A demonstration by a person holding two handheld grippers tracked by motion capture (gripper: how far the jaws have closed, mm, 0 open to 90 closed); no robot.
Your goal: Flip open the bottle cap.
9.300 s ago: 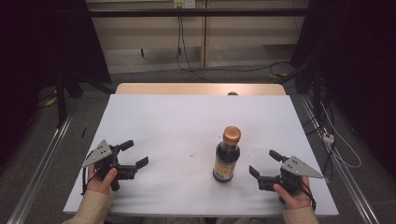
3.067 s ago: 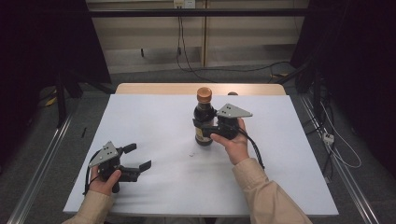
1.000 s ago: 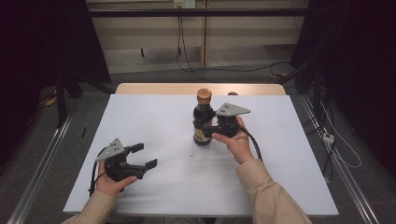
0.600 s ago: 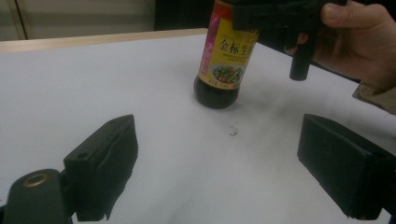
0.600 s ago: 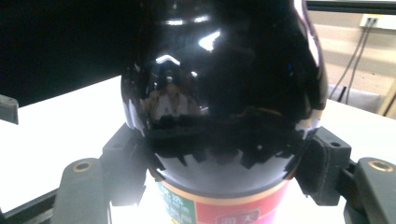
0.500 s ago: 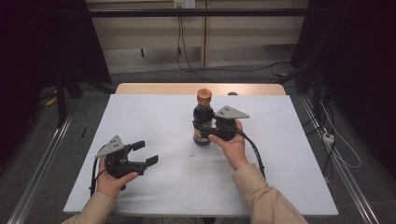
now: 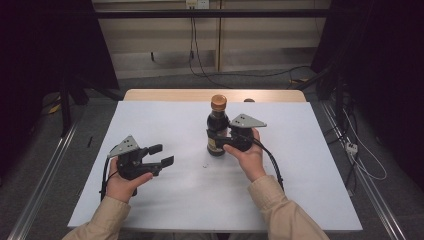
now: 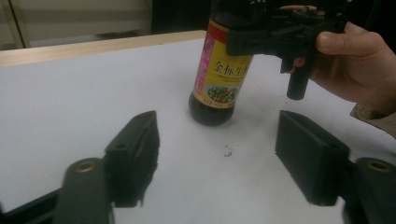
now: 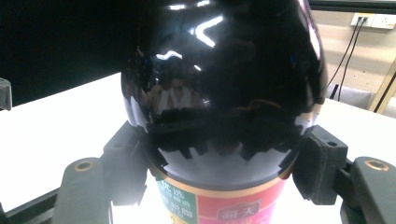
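Right tool [image 7: 218, 138] is clamped around the shoulder of the soy sauce bottle [image 7: 216, 131], which stands upright, long axis vertical, on the white desk [image 7: 300, 190] toward its far middle. Left tool [image 7: 161, 155], jaws spread and empty, hovers well apart on the bottle's near left, pointing at it, so the right hand is plainly the nearer one.

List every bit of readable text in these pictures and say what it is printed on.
"金标生" in large red characters, cut off by the right tongs: yellow label of the bottle, left gripper view.
"海天", white on red: bottle's label, right gripper view.
The green panel's white characters and the small print are too blurred to read.
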